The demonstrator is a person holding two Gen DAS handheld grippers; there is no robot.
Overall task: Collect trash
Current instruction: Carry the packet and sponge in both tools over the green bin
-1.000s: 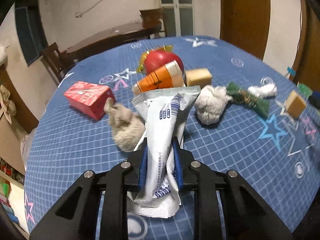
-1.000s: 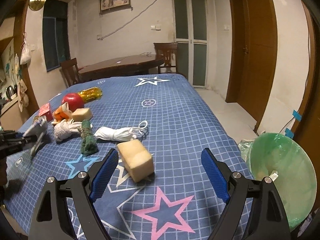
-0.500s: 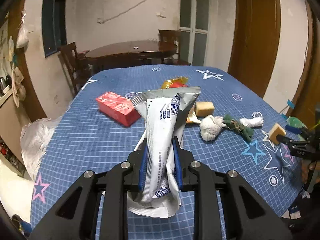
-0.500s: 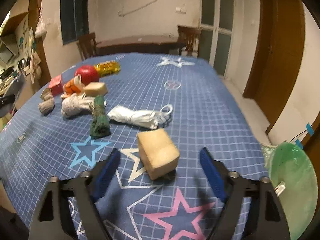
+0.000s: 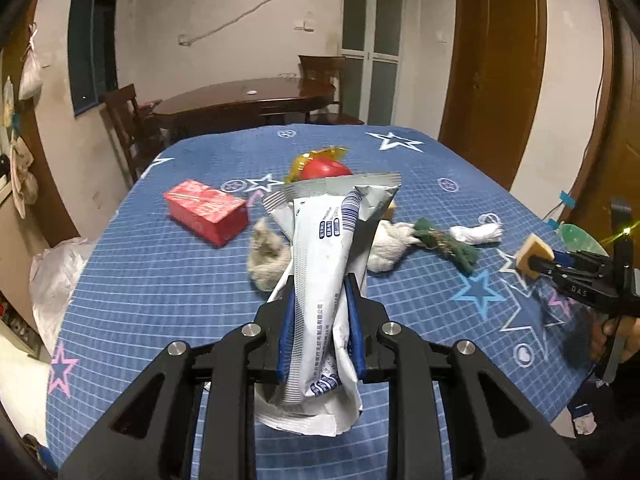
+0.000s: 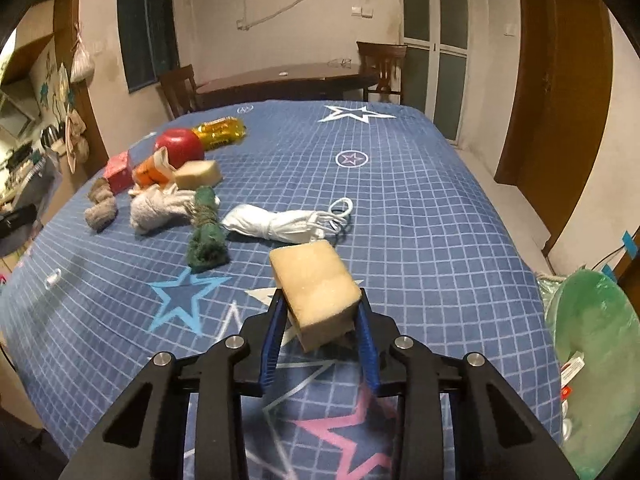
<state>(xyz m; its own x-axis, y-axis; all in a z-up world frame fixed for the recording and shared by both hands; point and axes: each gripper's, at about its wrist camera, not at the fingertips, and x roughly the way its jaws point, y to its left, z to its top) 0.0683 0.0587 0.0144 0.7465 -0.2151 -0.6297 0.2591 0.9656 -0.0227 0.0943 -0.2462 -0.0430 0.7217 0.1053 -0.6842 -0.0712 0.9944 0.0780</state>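
Note:
My left gripper (image 5: 320, 285) is shut on a crumpled silver-white wrapper (image 5: 332, 216) and holds it upright above the blue star-patterned tablecloth (image 5: 160, 300). The jaws of my right gripper (image 6: 321, 300) are closing, and their blue pads touch both sides of a tan sponge block (image 6: 316, 280) near the table's right side. The left wrist view shows the same right gripper (image 5: 538, 259) at far right with the sponge block (image 5: 529, 249) at its tip.
On the table lie a red box (image 5: 206, 212), a red apple (image 6: 178, 146), an orange wrapper (image 6: 150, 172), a second sponge (image 6: 198, 174), grey and white rags, a green cloth (image 6: 206, 236) and a white string bundle (image 6: 280, 222). A green bin (image 6: 592, 360) stands beyond the right edge.
The right jaws have come in from wide apart onto the sponge block. The left gripper has risen and drawn back with the wrapper, so more of the table shows.

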